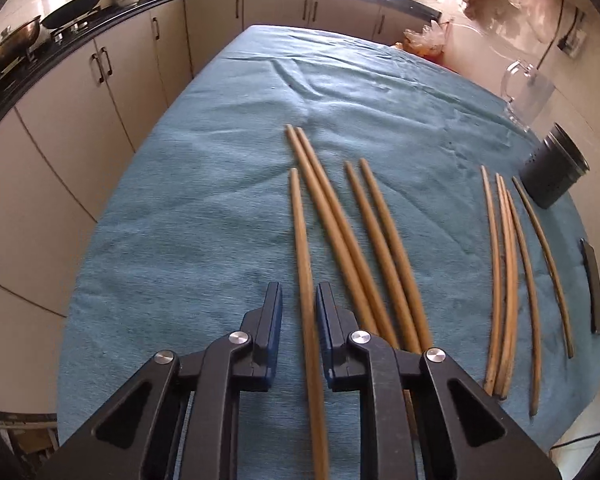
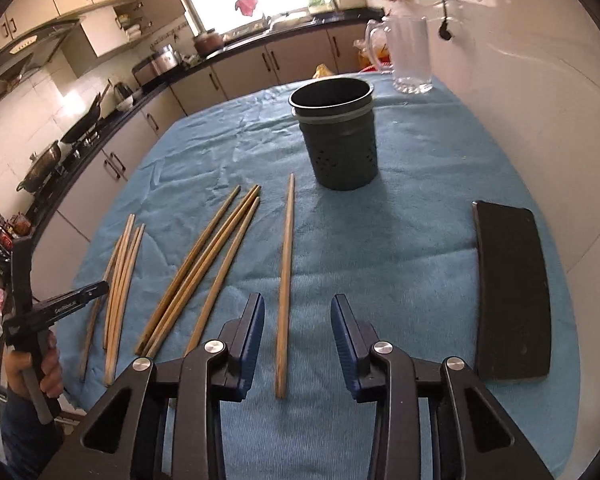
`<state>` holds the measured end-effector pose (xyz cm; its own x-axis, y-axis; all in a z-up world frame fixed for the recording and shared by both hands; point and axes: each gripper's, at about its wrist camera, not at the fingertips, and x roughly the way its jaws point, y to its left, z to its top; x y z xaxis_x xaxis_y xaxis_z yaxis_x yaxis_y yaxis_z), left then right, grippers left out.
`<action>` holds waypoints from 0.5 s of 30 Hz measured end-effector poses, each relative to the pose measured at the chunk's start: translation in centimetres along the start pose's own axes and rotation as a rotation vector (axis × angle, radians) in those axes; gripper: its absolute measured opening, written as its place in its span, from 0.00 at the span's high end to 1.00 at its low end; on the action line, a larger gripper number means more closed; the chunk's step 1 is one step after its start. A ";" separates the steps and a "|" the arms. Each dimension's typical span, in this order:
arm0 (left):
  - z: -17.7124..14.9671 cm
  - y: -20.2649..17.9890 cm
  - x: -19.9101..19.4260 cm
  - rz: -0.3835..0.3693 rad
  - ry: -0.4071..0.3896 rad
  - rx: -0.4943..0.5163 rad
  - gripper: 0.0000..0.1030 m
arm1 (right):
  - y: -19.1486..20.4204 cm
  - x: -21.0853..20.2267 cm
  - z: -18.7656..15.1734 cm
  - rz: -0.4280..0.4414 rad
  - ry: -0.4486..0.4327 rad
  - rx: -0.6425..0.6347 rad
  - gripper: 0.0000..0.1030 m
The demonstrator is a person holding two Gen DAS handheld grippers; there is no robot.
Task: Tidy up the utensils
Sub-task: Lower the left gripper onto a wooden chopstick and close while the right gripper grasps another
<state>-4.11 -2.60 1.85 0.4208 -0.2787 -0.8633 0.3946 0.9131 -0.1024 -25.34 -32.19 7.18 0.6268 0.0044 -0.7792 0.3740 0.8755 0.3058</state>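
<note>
**Chopsticks lying loose on the blue cloth, both grippers straddling one each**

I am viewing a set of wooden chopsticks spread flat across the blue cloth covering the table. In the left wrist view, a single chopstick is running lengthwise between the fingers of my left gripper. The jaws are standing apart with a narrow gap on each side of the stick; they are not pinching it. Just to its right, a group of four thicker chopsticks is lying in two touching pairs that converge toward the gripper. Further right, a group of thinner, paler chopsticks is lying roughly parallel.

In the right wrist view, my right gripper is sitting with its jaws spread wide. A lone chopstick is lying on the cloth between the fingers, closer to the left one and touching neither.

The dark utensil holder is standing upright on the cloth beyond the tip of that chopstick, well apart from both grippers, and its visible interior is showing no utensils. A flat black rectangular object is lying to the right of the right gripper. A clear glass mug is standing near the far edge beside the wall. Kitchen counters with pans are running along the left side.
</note>
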 end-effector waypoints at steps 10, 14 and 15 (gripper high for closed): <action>1.2 0.3 0.8 0.028 -0.002 -0.011 0.82 | 1.6 7.1 4.8 -0.046 0.132 -0.027 0.64; 1.7 0.3 1.1 0.029 0.003 -0.013 0.82 | 2.1 9.7 6.0 -0.106 0.167 -0.044 0.66; 1.7 0.3 1.1 0.028 0.003 -0.011 0.82 | 2.0 10.1 6.3 -0.116 0.171 -0.042 0.67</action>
<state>-2.09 -3.14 1.71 0.4286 -0.2523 -0.8675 0.3740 0.9236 -0.0839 -13.96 -33.39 3.35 0.4547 -0.0188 -0.8904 0.4055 0.8945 0.1882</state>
